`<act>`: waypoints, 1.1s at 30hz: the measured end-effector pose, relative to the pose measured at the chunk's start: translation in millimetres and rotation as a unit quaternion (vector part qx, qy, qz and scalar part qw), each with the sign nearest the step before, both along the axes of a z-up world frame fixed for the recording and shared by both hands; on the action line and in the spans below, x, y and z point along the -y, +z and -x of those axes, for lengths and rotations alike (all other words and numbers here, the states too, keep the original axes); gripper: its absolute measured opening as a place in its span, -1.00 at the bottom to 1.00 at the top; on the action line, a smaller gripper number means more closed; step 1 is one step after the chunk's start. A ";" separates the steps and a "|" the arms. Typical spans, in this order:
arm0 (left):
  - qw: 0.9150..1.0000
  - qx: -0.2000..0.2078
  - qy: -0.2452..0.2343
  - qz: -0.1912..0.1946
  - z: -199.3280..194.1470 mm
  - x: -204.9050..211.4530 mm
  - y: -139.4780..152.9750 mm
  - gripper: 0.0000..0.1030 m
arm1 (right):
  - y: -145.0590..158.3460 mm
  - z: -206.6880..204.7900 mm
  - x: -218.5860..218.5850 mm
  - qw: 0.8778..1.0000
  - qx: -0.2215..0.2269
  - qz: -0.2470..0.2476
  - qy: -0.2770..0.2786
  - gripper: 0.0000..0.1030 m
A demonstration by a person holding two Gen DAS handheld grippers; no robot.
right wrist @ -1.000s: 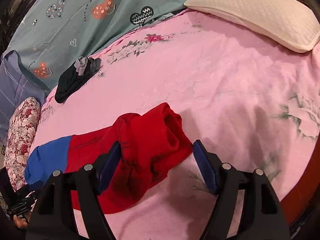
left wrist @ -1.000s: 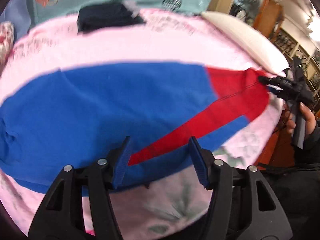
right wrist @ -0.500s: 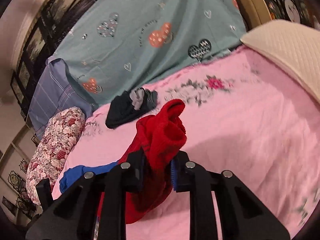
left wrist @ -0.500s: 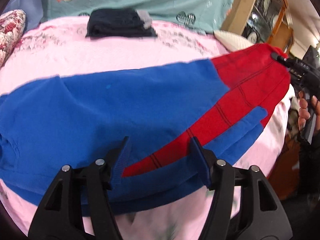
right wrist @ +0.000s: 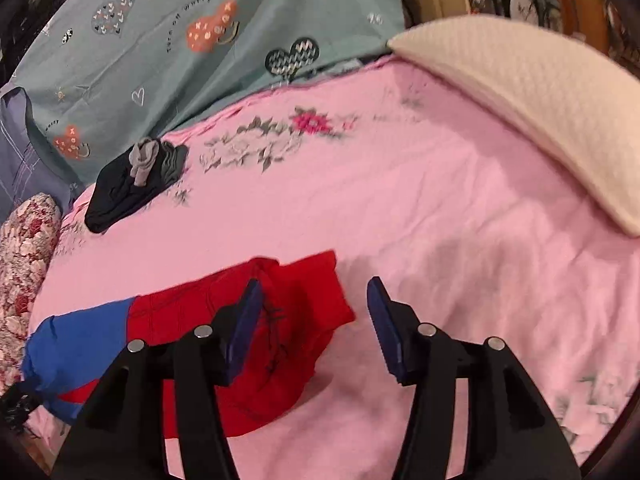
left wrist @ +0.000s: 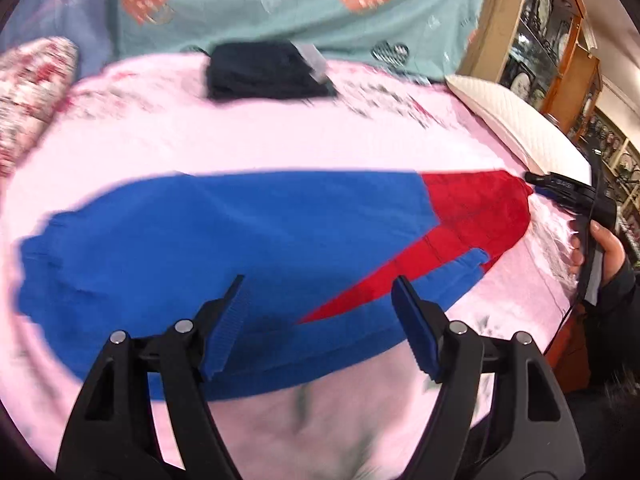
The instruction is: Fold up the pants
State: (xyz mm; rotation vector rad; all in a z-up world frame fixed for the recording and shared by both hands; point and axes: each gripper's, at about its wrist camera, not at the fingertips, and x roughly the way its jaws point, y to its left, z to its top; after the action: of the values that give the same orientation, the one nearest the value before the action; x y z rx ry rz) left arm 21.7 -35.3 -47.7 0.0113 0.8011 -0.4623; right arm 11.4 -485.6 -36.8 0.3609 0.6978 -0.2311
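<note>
Pants [left wrist: 240,232] lie flat, lengthwise on the pink bedspread [right wrist: 440,200] — left gripper [left wrist: 320,312] and right gripper [right wrist: 312,312] both spread, holding nothing — next, pinch both layers at the ends, fold evenly.

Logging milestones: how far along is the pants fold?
Done: the blue-and-red pants lie stretched flat along the pink bedsheet.
In hand: nothing; the left gripper and right gripper are open over the fabric.
Left: no crosswise fold is visible yet, so that fold remains.
</note>
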 end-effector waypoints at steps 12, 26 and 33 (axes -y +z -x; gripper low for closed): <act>0.986 -0.047 0.131 -0.092 -26.5 -106.3 -30.4 0.31 | -23.1 -4.8 -145.1 0.965 -0.069 -0.079 0.242 0.10; 0.998 -0.025 0.043 -0.032 34.8 -82.6 -15.3 0.36 | -16.9 26.2 -235.0 0.917 -0.066 -0.056 0.388 0.12; 0.996 -0.010 0.005 -0.091 34.1 -28.5 -39.8 0.33 | -25.5 36.9 -263.2 0.916 -0.061 0.022 0.395 0.05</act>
State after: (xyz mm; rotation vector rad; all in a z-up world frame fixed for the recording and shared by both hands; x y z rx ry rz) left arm -12.4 -6.8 -87.5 0.1713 0.8613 -0.3796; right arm -25.5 -222.3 -62.3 -0.0006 0.9080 0.5054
